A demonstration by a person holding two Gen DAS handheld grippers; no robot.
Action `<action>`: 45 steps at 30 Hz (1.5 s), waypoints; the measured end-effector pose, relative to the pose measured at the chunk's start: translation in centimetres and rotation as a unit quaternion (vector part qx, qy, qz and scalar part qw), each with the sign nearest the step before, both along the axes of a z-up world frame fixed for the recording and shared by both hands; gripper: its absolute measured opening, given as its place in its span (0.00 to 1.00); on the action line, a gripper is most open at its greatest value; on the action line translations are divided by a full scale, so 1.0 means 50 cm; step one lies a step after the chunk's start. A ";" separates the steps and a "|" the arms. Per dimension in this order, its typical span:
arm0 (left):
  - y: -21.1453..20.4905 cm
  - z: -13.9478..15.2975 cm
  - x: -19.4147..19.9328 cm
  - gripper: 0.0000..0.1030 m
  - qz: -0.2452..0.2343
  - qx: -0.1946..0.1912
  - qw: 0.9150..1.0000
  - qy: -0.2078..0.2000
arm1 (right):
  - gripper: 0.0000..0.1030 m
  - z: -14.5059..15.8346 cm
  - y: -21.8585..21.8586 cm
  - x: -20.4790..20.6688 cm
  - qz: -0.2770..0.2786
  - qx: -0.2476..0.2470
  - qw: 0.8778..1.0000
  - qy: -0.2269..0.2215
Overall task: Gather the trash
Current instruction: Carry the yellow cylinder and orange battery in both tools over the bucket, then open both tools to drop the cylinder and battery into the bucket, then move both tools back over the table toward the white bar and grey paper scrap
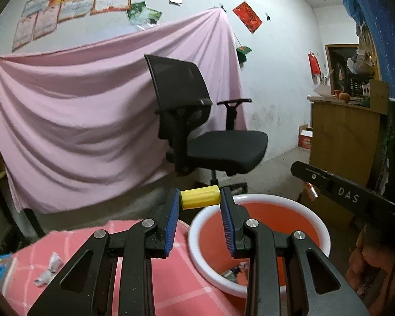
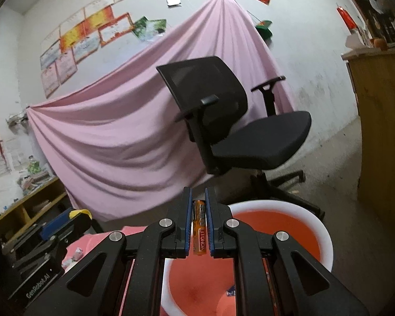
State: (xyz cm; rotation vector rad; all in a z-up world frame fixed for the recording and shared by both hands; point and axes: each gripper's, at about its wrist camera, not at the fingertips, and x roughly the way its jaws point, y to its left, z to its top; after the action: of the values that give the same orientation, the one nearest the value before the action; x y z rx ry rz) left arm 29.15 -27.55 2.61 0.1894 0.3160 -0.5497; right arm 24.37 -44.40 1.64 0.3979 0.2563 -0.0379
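Note:
My left gripper (image 1: 200, 198) is shut on a yellow cylinder (image 1: 200, 198), held crosswise at its fingertips above the far rim of a red basin with a white rim (image 1: 263, 202). My right gripper (image 2: 198, 202) is shut on an orange battery (image 2: 199, 226), held upright over the same basin (image 2: 281, 210). Scraps of wrapper (image 1: 233, 272) lie in the basin's bottom. Crumpled paper scraps (image 1: 48, 270) lie on the pink checked tablecloth (image 1: 79, 239) to the left. The right gripper's body (image 1: 350, 196) shows at the right of the left wrist view.
A black office chair (image 1: 210, 131) stands behind the table before a pink sheet (image 1: 79, 110) hung on the wall. A wooden cabinet (image 1: 342, 137) stands at the right. A low shelf (image 2: 26, 205) runs along the left wall.

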 end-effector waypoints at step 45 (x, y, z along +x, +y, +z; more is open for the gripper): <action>0.109 0.027 0.049 0.43 0.075 -0.010 0.995 0.065 | 0.29 -0.002 0.019 0.042 0.012 0.009 0.999 0.040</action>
State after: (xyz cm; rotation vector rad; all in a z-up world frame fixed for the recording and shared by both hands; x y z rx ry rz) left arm 31.59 -22.12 3.95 0.1090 0.4473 -0.4175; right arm 26.49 -43.47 1.56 0.4106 0.3415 -0.0273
